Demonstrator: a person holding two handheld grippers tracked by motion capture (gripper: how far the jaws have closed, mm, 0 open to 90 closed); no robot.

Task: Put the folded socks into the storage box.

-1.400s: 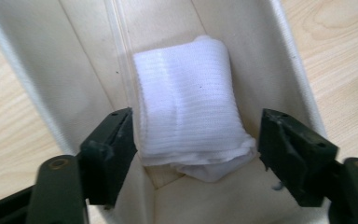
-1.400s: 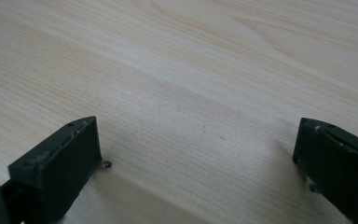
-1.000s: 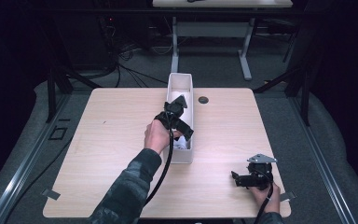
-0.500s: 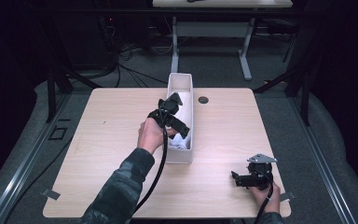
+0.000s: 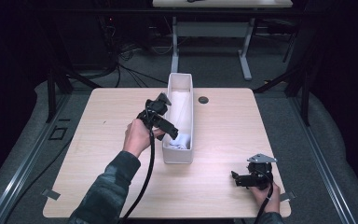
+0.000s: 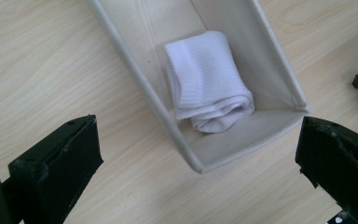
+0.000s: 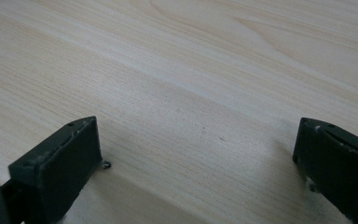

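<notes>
- We hold the left gripper over the left wall of a long, narrow white fabric bin at the middle of the pale wooden counter; its jaws, which have just been opening, stand wide with nothing between them.
- A folded white ribbed sock lies inside the bin at its near end, just beside the end wall, untouched.
- Our right gripper rests low near the counter's front right corner, well apart from the bin, jaws spread wide over bare wood.
- A small round dark cap sits in the counter just right of the bin's far end.
- Beyond the counter, cables trail across grey floor under a white-legged desk.
</notes>
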